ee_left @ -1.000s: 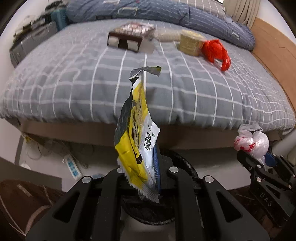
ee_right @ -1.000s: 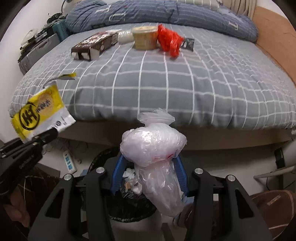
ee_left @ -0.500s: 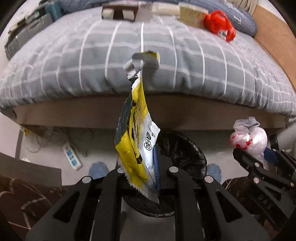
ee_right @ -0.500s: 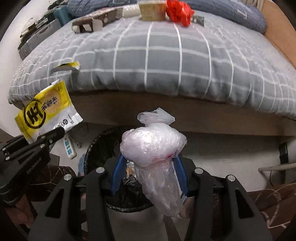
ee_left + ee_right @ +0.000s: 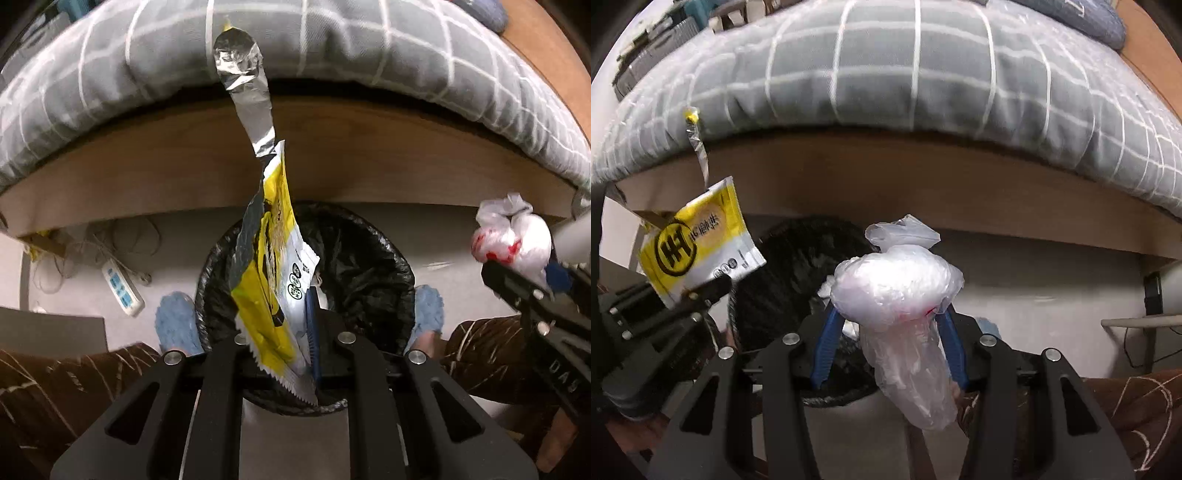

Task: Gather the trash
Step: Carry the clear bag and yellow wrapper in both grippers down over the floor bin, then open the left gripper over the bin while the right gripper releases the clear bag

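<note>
Grippers have dropped from bed height to the black-lined round trash bin (image 5: 369, 266): left gripper (image 5: 295, 332) pinching a torn yellow snack wrapper (image 5: 269, 266), right gripper (image 5: 886, 332) clamping a knotted clear plastic bag (image 5: 897, 291); release looks imminent.

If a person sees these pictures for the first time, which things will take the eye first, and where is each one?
First, the torn yellow and white snack wrapper, pinched in the left hand-held gripper, hanging above the round bin with a black liner on the floor. Next, the crumpled clear plastic bag, clamped in the right hand-held gripper beside it. Behind both runs the grey checked bed cover.
</note>
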Available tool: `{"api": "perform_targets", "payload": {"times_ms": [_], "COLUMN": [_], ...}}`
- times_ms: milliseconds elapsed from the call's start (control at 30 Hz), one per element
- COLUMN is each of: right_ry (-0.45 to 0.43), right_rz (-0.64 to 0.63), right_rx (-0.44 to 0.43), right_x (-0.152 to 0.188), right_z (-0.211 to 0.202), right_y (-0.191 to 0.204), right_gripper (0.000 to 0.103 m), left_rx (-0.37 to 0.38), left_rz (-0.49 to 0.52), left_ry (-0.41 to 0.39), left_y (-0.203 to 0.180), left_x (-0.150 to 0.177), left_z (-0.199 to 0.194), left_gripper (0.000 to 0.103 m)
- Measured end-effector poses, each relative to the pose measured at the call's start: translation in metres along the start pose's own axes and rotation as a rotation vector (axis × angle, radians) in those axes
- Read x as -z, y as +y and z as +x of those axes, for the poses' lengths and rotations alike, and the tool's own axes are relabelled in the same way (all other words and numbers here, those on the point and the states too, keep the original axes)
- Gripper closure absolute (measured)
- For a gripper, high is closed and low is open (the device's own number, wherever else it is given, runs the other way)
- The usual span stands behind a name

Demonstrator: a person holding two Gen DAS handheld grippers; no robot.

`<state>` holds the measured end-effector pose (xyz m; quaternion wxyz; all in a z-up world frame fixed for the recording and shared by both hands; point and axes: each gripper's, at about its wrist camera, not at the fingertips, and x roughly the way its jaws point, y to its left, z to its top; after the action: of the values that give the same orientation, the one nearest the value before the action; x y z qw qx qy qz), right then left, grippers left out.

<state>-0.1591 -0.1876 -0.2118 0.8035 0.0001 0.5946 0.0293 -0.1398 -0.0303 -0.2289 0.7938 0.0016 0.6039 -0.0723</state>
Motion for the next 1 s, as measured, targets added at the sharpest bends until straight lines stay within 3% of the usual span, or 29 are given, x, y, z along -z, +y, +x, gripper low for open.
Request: {"api": "perform_targets", "payload": {"times_ms": [500, 767, 1000], "right_ry": [0.018, 0.011, 0.011], "right_rz": [-0.017, -0.013, -0.030], "right_rx": [-0.029, -0.049, -0.069], "right_x": [-0.001, -0.011, -0.021], "right_z": [0.015, 0.013, 0.009], "right_y": [0.016, 0.023, 0.040], "right_gripper": [0.056, 0.055, 0.055], "left_rx": [-0.062, -0.057, -0.072], "left_rz": [0.034, 0.008, -0.041], "left_ry": [-0.021, -0.025, -0.049], "left_y": [-0.004, 0.010, 0.037], "left_x": [0.003, 0.006, 0.005], "left_z": [0.016, 0.012, -0.004], "left_gripper": [0.088, 0.046, 0.019]}}
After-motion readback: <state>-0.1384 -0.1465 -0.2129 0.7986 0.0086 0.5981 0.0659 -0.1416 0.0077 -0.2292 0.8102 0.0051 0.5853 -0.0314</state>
